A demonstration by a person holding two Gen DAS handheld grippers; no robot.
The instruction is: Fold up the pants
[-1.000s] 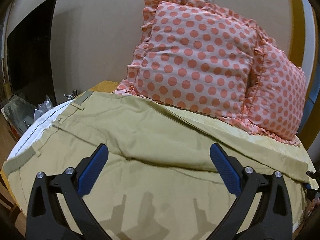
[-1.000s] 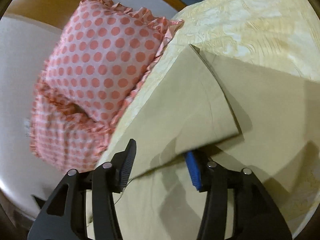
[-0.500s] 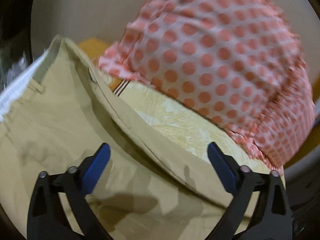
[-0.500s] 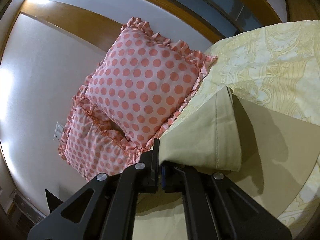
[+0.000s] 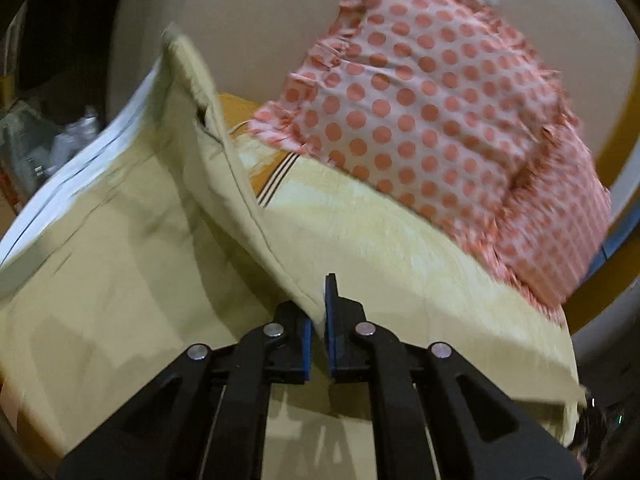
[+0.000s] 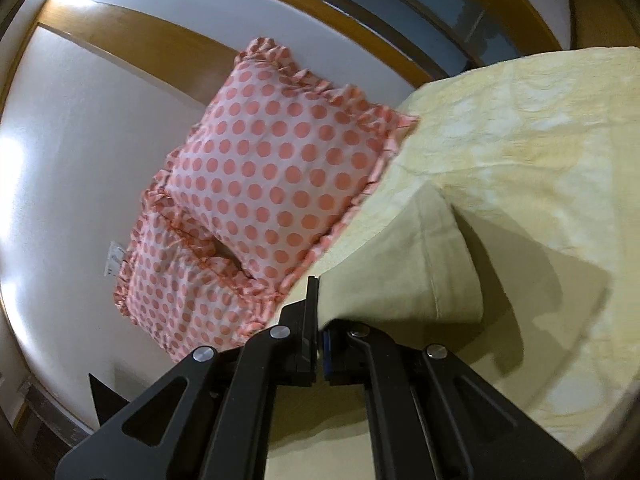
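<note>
Khaki pants [image 5: 120, 264] lie on a pale yellow bedspread [image 5: 400, 240]. My left gripper [image 5: 318, 316] is shut on the side seam edge of the pants and holds that edge lifted, with the waistband [image 5: 176, 52] raised at the upper left. My right gripper [image 6: 320, 320] is shut on the hem end of a pant leg [image 6: 404, 260] and holds it lifted above the bedspread [image 6: 540, 160]. The fabric hangs to the right of the jaws.
Two pink pillows with coral dots lean on the wall behind the bed [image 5: 432, 96] [image 6: 272, 184]. A wall socket [image 6: 114, 258] sits left of them. Dark furniture and clutter [image 5: 48, 128] stand at the far left. A wooden frame [image 6: 140, 40] runs along the wall.
My left gripper has closed from wide open onto the pants' side edge and lifted it. My right gripper closed on the leg hem and raised it further.
</note>
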